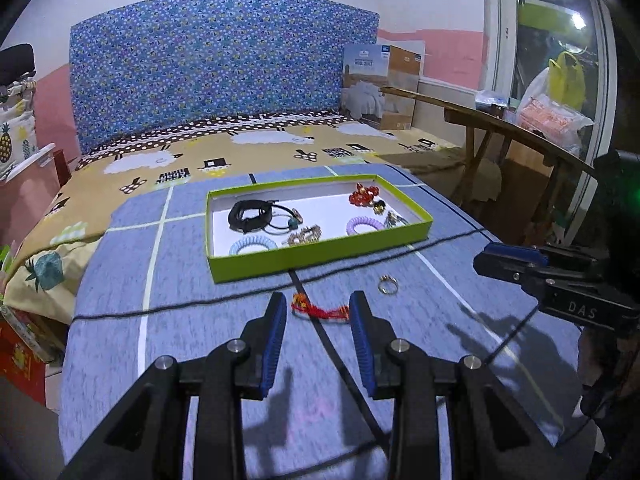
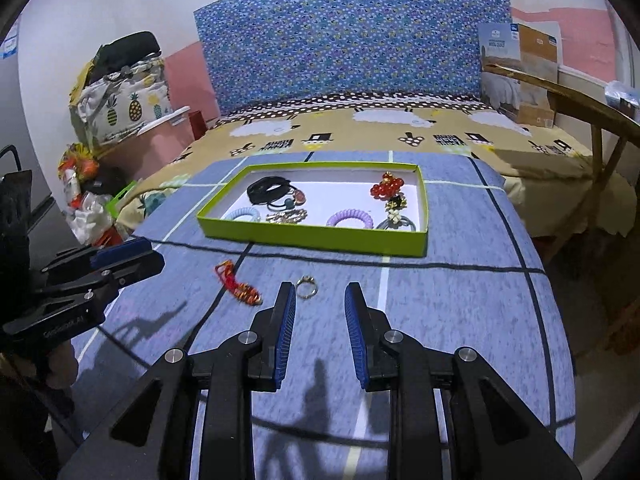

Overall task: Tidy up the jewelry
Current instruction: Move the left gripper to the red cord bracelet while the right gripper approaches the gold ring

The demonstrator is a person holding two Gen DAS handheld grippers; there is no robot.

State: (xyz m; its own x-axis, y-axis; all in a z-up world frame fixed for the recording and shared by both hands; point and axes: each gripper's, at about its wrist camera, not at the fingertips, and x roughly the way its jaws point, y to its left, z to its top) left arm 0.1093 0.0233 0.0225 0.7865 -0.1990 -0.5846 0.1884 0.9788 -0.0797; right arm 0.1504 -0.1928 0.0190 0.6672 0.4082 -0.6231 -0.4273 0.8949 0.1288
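Observation:
A green-walled box (image 1: 320, 254) (image 2: 316, 236) with a white floor lies on the blue checked cloth and holds hair ties, spiral bands, red beads (image 2: 386, 189) and clips. In front of it on the cloth lie a red woven bracelet (image 1: 320, 311) (image 2: 236, 282) and a small metal ring (image 1: 387, 284) (image 2: 306, 285). My left gripper (image 1: 319, 312) is open, hovering with the red bracelet seen just beyond its tips. My right gripper (image 2: 320, 300) is open and empty, the ring just past its left fingertip. Each gripper shows at the side of the other's view.
The cloth covers a table (image 2: 460, 300) that stands against a bed (image 1: 240, 152) with a sheep-print cover and blue headboard. A wooden bench (image 1: 500, 120) with bags is at the right; boxes and clutter (image 2: 92, 184) lie at the left.

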